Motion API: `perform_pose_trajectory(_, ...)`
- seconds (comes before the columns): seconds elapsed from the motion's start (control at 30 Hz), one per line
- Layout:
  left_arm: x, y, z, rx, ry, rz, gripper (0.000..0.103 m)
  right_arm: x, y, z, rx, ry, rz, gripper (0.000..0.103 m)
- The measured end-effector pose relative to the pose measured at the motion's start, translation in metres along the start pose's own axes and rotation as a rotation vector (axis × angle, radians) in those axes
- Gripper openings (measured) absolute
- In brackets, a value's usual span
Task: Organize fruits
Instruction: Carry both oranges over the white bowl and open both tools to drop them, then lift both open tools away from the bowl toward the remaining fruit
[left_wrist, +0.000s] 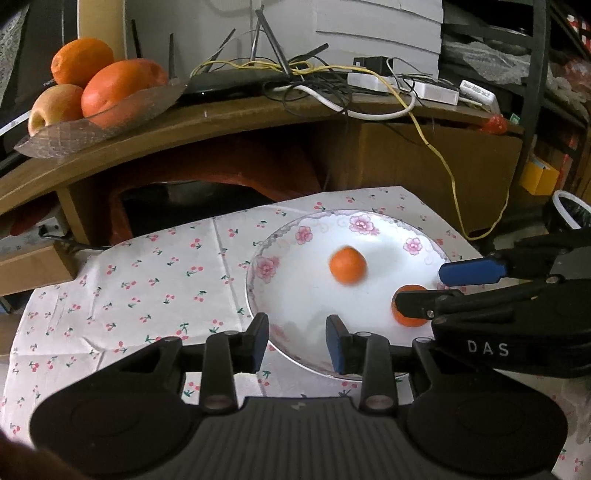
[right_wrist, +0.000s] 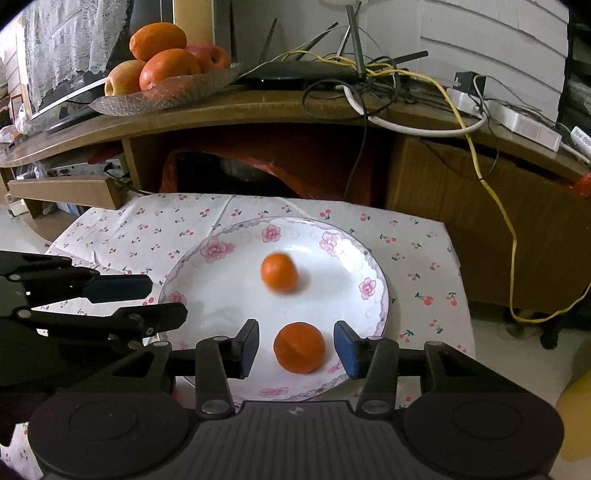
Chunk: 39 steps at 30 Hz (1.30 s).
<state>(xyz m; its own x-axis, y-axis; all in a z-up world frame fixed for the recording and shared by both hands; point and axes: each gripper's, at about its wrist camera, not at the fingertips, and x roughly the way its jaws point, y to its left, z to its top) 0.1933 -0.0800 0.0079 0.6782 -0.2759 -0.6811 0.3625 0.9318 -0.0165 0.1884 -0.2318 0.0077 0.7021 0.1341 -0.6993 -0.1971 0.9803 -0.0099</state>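
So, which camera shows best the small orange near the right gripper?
The right wrist view: the near orange lies whole between the open right gripper fingers on the plate. In the left wrist view a black finger hides part of it.

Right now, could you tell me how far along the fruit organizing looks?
Done: two small oranges sit on the floral plate, the far orange blurred and the near orange between the open right gripper. In hand: nothing; the left gripper is open and empty. Left: possibly the fruit in the glass dish on the shelf.
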Motion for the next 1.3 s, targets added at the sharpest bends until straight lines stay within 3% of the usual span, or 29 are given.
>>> perform_pose_trajectory(1.3, -0.059, 0.034, -0.032, 0.014, -0.018, 0.038, 0.043, -0.031, 0.056, -0.003, -0.113, -0.050, 0.047, 0.046)
